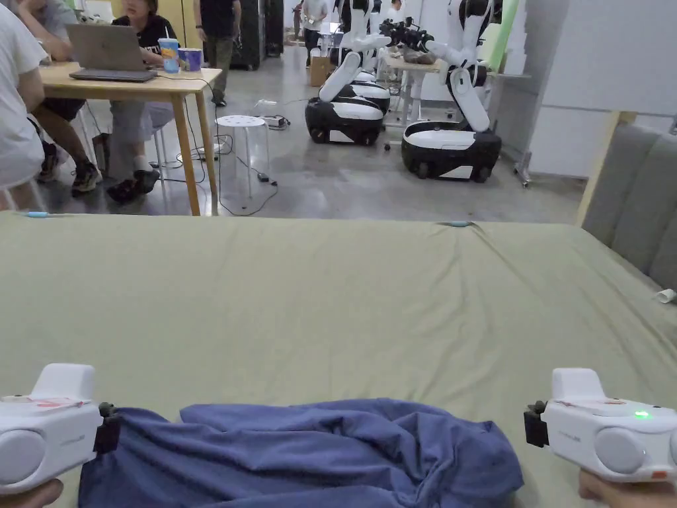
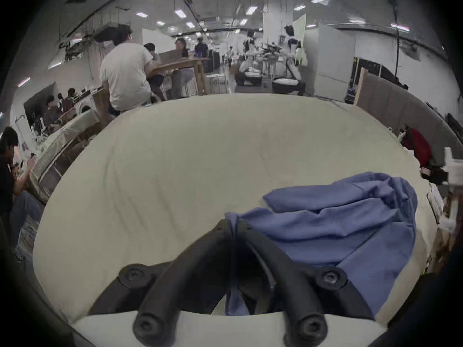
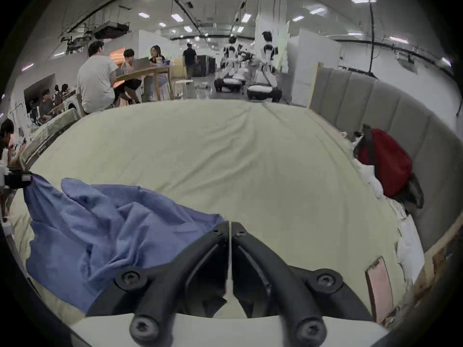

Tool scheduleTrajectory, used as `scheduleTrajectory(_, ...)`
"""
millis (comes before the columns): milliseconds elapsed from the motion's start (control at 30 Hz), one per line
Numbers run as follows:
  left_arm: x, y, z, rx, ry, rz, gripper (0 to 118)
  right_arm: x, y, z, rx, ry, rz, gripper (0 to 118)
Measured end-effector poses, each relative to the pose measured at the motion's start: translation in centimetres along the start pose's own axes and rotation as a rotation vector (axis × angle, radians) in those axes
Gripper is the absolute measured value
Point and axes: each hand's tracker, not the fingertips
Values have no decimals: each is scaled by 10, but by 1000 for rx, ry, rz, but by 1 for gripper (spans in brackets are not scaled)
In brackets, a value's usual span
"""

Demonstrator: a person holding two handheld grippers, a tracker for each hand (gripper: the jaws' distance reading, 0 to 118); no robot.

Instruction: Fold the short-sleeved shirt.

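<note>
Short-sleeved shirt (image 1: 297, 456) of crumpled blue cloth — one garment — lies bunched at the near edge of the pale green bedsheet (image 1: 330, 297). Two grippers flank it: the left gripper (image 2: 234, 223) has its jaws closed on the shirt's left end, lifting that corner slightly; the right gripper (image 3: 230, 227), just beside the shirt's right end, has its jaws pressed together with no cloth between them. Beyond the shirt the sheet stretches open and lightly wrinkled — a grey padded headboard (image 1: 635, 198) borders its right side.
</note>
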Motion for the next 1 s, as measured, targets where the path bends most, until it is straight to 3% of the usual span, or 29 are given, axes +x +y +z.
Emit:
scheduleTrajectory(33, 2, 1, 3, 4, -7, 0, 1, 1, 5, -10, -12, 17, 7, 21)
scheduleTrajectory(67, 1, 2, 2, 9, -14, 7, 1, 2, 9, -22, -38, 33, 17, 44)
scheduleTrajectory(100, 2, 2, 3, 12, -23, 13, 1, 2, 12, -30, -62, 34, 26, 73)
scheduleTrajectory(133, 2, 2, 5, 15, -27, 18, 1, 1, 14, -39, -82, 25, 45, 85)
scheduleTrajectory(200, 2, 3, 2, 17, -29, 16, 1, -3, 14, -54, -89, -3, 96, 98)
scheduleTrajectory(300, 3, 2, 1, 5, -29, 7, 1, -11, 5, -71, -126, -19, 137, 98)
scheduleTrajectory(367, 0, 1, -5, -4, -29, 5, 1, -19, -8, -82, -200, -15, 170, 96)
scheduleTrajectory(400, 0, 0, -6, -8, -29, 7, 1, -23, -14, -84, -242, 4, 177, 83)
scheduleTrajectory(433, 0, -1, -7, -12, -26, 9, 1, -27, -22, -85, -284, 28, 176, 61)
scheduleTrajectory(500, -3, -3, -12, -22, -26, 11, 1, -28, -27, -76, -220, 142, 70, 26)
scheduleTrajectory(533, -3, -3, -12, -27, -25, 11, 1, -28, -27, -71, -215, 117, 48, 6)
scheduleTrajectory(700, -7, -1, -9, -28, 10, -21, 1, -23, -12, -44, -190, 124, 99, 6)
scheduleTrajectory(1000, -15, 45, 37, 111, 138, -181, 1, -36, 69, 83, 202, 71, 149, 6)
